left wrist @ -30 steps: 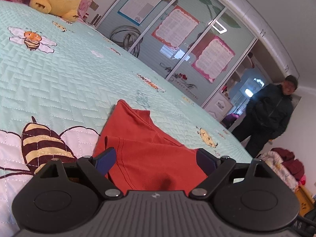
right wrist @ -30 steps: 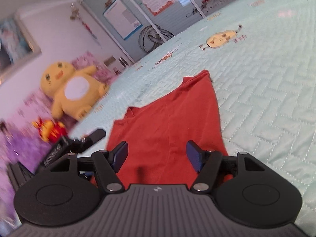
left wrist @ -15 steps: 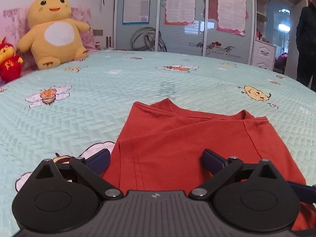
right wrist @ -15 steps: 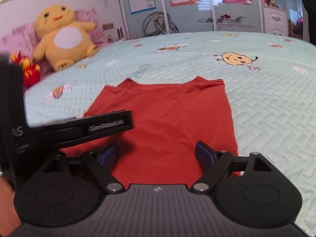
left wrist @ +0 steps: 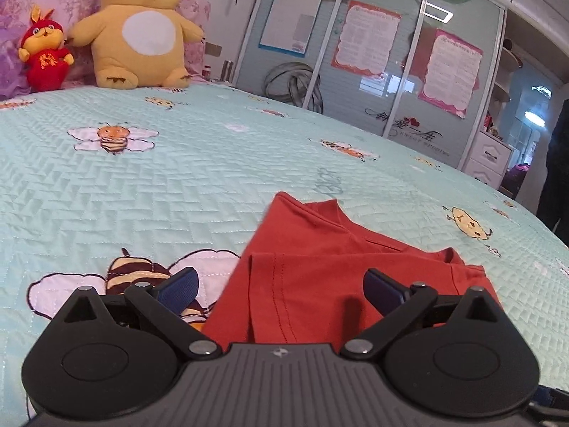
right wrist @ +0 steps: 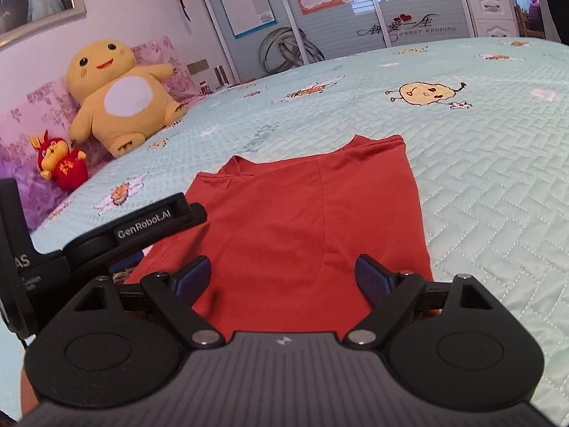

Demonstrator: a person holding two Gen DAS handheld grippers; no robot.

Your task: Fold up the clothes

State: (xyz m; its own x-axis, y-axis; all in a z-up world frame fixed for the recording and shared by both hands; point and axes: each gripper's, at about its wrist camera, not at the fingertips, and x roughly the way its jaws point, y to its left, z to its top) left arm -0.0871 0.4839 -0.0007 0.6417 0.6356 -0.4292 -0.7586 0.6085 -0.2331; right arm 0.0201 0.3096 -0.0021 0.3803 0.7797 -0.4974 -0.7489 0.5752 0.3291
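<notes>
Red shirt point(right wrist: 306, 220) lies partly folded, sides in, mid-bed point(right wrist: 480, 185); left gripper point(left wrist: 281, 286) and right gripper point(right wrist: 282, 275) hover wide open, empty, probably needing its near hem

A mint quilted bed point(right wrist: 480, 195) carries a folded red shirt point(right wrist: 302, 220). Two plush toys, yellow point(right wrist: 117, 96) and red point(right wrist: 62, 165), sit at its head.

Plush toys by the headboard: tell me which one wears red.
The small plush, left of the big yellow plush. It has a red outfit and red ears; the yellow one has only a white belly.
</notes>
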